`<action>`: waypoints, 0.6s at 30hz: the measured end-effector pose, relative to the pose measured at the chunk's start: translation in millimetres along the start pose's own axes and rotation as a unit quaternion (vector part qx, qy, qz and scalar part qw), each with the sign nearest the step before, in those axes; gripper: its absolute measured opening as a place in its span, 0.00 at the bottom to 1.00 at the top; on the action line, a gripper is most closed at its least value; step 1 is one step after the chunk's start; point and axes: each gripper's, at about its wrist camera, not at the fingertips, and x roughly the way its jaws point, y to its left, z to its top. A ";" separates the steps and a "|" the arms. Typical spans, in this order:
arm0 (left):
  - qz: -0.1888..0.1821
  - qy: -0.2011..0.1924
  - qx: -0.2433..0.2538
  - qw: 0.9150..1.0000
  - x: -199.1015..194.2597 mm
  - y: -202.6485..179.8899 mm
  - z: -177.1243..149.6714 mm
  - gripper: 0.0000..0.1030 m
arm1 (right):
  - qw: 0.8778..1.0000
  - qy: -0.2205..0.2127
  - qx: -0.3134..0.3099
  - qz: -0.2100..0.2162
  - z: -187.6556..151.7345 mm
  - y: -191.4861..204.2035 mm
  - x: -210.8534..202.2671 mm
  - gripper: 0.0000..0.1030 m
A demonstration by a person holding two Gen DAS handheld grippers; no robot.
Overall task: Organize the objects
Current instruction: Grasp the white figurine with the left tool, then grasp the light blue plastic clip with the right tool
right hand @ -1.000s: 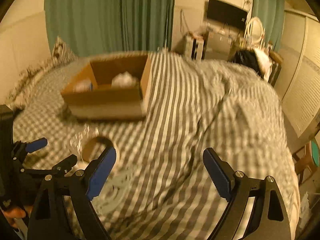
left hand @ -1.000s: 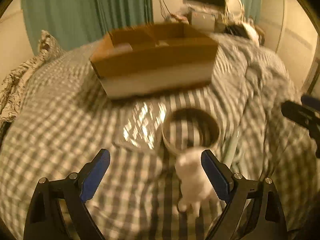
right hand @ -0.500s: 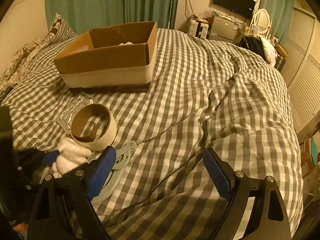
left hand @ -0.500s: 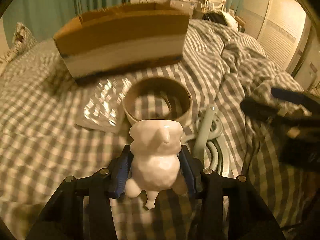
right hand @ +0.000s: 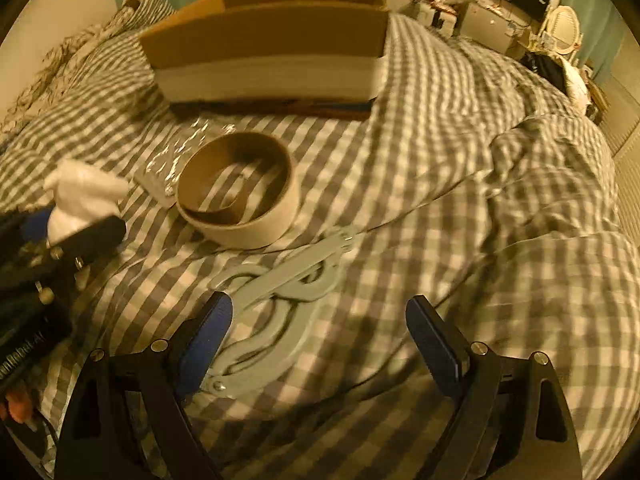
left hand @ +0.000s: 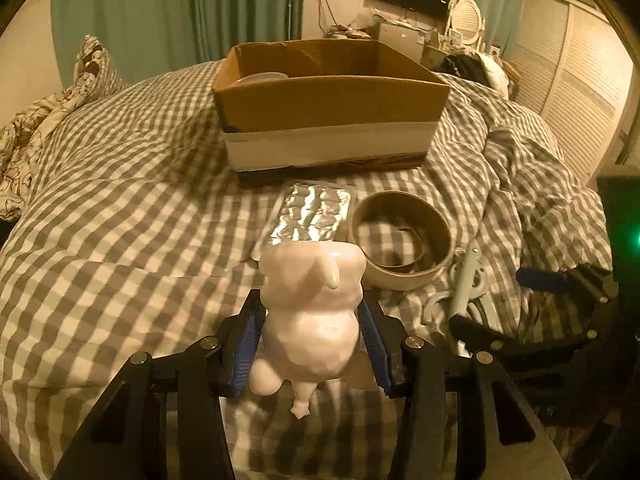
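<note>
My left gripper [left hand: 312, 332] is shut on a white figurine [left hand: 314, 304] and holds it above the checked bedcover; the figurine [right hand: 84, 196] also shows at the left of the right wrist view. Ahead stands an open cardboard box [left hand: 328, 108]. Before it lie a shiny foil pack [left hand: 310, 216], a cardboard ring [left hand: 402, 236] and a pale blue folding metal piece [right hand: 280, 296]. My right gripper [right hand: 320, 340] is open, low over the blue piece, with nothing pressed between its pads.
The checked duvet [left hand: 120, 220] covers the bed, rumpled at the right [right hand: 540, 200]. A patterned pillow [left hand: 44, 108] lies at the far left. Green curtains, a TV and cluttered shelves [left hand: 412, 20] stand behind the bed.
The left gripper closed on the white figurine and lifted it off the cover, drawing back from the box. The right gripper sank towards the ring and the blue metal piece, jaws still wide.
</note>
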 end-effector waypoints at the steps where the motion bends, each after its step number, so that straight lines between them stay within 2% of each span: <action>1: 0.000 0.000 -0.003 1.000 0.2 2.0 0.2 0.47 | 1.000 0.005 0.000 0.008 0.5 2.2 2.8 0.86; 4: -0.003 -0.001 -0.005 1.000 -1.2 4.4 -0.6 0.47 | 1.000 0.026 -0.011 0.011 -0.5 10.6 15.4 0.86; 7: -0.006 -0.002 -0.006 1.000 -3.6 5.2 -0.8 0.47 | 0.999 0.030 -0.018 0.019 -2.0 14.7 18.1 0.76; 9: -0.006 -0.003 -0.007 1.000 -4.7 5.2 -0.3 0.47 | 0.999 0.022 -0.024 0.019 -4.1 16.5 13.5 0.67; 18: -0.006 -0.020 -0.008 1.000 -16.8 7.5 3.8 0.47 | 0.999 -0.024 -0.036 0.014 -7.1 18.1 -17.9 0.44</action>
